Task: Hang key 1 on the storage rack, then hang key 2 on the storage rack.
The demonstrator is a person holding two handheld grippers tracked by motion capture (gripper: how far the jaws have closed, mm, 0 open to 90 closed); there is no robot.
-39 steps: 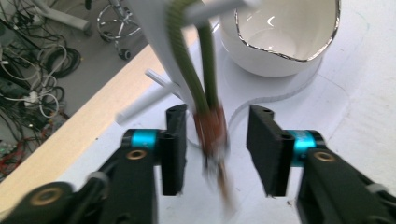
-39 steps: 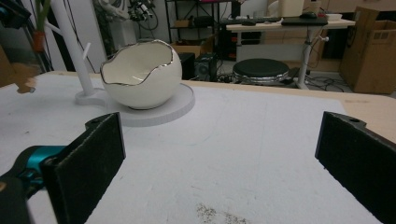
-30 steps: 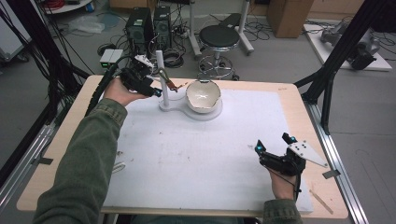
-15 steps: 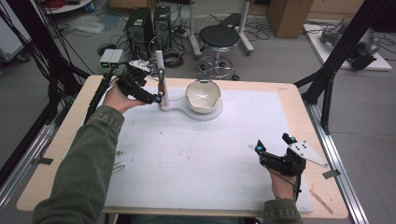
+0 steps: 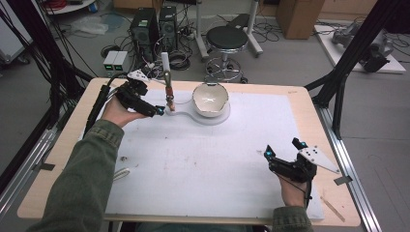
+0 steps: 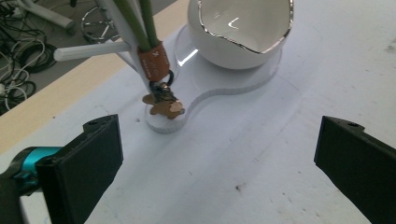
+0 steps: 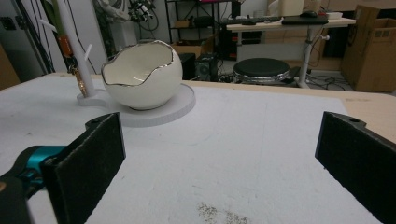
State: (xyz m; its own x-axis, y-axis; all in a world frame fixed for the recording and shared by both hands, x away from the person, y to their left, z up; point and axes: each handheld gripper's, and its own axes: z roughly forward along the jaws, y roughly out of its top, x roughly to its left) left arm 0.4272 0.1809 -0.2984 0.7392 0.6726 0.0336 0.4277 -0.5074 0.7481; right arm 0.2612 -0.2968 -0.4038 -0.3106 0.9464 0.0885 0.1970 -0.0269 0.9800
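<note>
Left claw (image 5: 159,111) is spread wide, nothing between the jaws; they've just been opening. The lanyard (image 6: 152,58) hangs on the white stand (image 5: 166,60), just ahead of my left jaw in the left gripper view: green straps, orange sleeve, black ring, small bronze charm (image 6: 163,106) lying on the stand's round foot. Looks like a hang-and-release, so the job now is a clean exit. I'd pull straight back along the jaw line, staying low and level, with no sideways sweep that could catch the straps or the peg. Keep the jaws wide until I'm clear of the stand, and mind the egg bowl (image 5: 210,99) on the same base, just beside it.

Right claw (image 5: 283,152) is also spread and empty, parked over the mat (image 5: 203,164) near the front right, well apart from the stand.

Writing: a small light mark on the orange sleeve, maybe an X; too small to read more
</note>
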